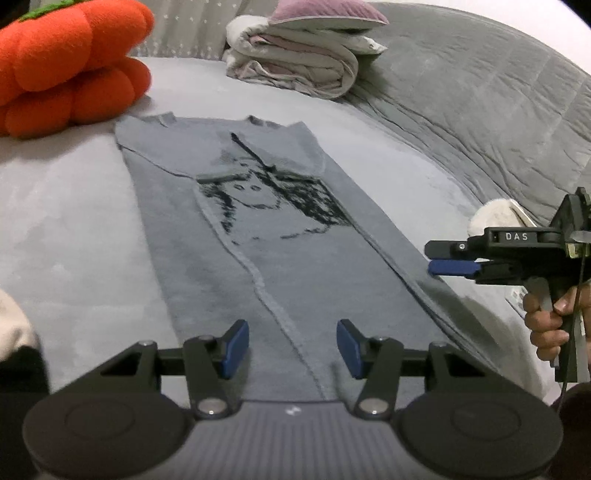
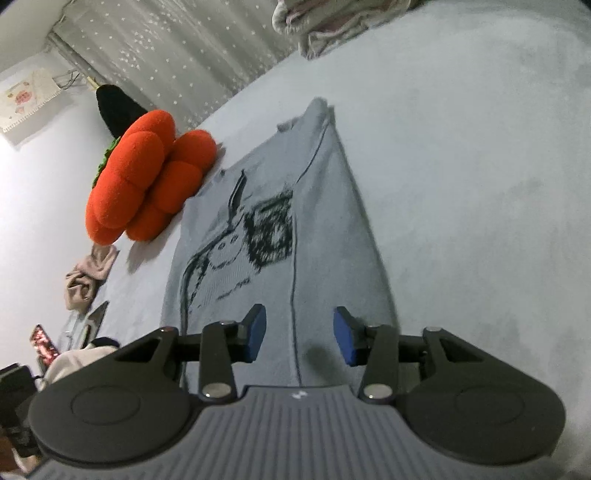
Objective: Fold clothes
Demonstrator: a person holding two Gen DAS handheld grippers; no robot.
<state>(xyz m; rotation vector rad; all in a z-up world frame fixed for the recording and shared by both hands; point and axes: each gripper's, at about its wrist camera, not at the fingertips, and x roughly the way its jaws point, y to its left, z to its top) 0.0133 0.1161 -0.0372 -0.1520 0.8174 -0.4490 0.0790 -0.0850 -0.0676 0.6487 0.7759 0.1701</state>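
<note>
A grey shirt (image 1: 280,236) with a black animal print lies flat on the light grey bed (image 1: 70,221), its sides folded inward into a long strip. My left gripper (image 1: 291,349) hovers over the shirt's near end, open, with a raised seam running between its blue pads (image 1: 234,347). At the right edge of the left wrist view a hand (image 1: 546,325) holds my right gripper (image 1: 431,258) sideways by the shirt's right edge. In the right wrist view the right gripper (image 2: 300,336) is open above the shirt (image 2: 317,229), with nothing pinched.
An orange pumpkin cushion (image 1: 70,70) sits by the shirt's far left corner. A stack of folded blankets (image 1: 295,62) and a purple pillow (image 1: 325,13) lie beyond it. A rumpled grey quilt (image 1: 480,110) fills the right. A crumpled beige cloth (image 2: 88,277) lies at the left.
</note>
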